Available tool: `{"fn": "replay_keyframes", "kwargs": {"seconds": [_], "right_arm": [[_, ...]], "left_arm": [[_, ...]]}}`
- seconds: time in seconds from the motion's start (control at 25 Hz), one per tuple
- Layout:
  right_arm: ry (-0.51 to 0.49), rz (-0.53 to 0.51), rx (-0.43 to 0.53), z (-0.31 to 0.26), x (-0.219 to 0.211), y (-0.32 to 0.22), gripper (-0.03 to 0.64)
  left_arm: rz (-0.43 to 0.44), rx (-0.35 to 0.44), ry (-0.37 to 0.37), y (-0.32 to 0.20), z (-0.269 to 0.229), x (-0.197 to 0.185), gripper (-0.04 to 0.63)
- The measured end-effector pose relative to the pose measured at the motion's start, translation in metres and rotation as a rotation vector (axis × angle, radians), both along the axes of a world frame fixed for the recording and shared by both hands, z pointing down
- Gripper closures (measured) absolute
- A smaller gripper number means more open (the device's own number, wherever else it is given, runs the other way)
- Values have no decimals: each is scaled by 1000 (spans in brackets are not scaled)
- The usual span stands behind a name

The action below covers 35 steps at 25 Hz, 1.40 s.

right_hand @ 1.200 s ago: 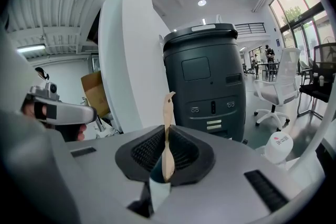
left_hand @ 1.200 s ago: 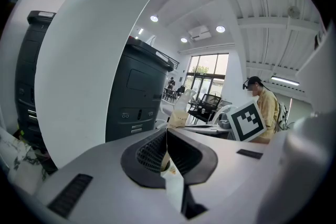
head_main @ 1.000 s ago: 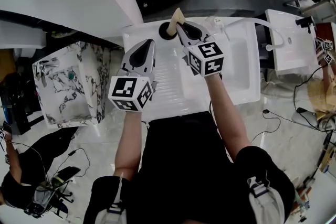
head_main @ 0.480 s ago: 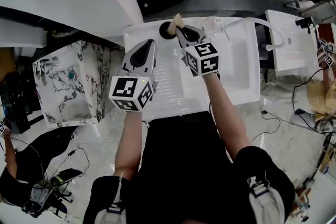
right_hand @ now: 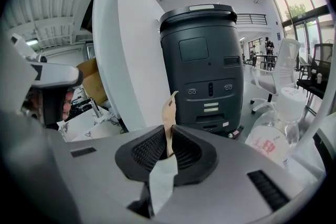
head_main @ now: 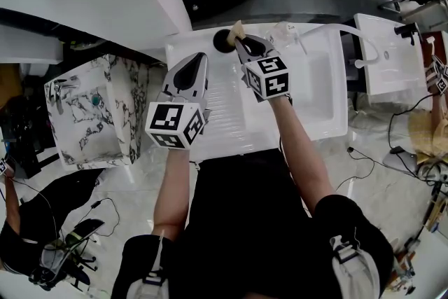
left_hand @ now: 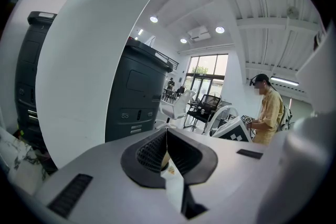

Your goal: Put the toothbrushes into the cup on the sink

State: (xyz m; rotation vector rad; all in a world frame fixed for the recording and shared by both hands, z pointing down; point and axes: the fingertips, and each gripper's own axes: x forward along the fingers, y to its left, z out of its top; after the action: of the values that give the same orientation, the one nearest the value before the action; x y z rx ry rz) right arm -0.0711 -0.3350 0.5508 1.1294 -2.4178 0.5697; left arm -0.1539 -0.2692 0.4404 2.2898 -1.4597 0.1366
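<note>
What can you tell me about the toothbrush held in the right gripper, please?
The toothbrush is a thin flat strip, tan at its upper end and wrapped in white paper lower down. It stands roughly upright, pinched between the pads of the right gripper, which is shut on it. In the head view its tan tip lies beside the dark cup on the sink; contact cannot be told.
</note>
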Motion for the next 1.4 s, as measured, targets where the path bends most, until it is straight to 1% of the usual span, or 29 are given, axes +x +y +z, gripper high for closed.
{"fn": "replay_keyframes", "kwargs": {"seconds": [0.28,0.44,0.56,0.84,1.08,1.4], "right_arm": [[9,7,1,1,4,0,565],[19,12,-3,2,6,1,501],[25,23,-2,2,9,1,480],[30,37,15,-10,16,10,480],[25,53,44,-24,23,31,480],[20,44,110,-52,28,58,484]], "left_arm": [[4,1,-1,1,1,1,580],[7,5,0,2,0,2,580],[7,9,-1,3,-2,2,580],[18,24,4,12,-9,5,580],[41,37,6,31,-12,11,580],[44,62,-3,52,-21,15,580]]}}
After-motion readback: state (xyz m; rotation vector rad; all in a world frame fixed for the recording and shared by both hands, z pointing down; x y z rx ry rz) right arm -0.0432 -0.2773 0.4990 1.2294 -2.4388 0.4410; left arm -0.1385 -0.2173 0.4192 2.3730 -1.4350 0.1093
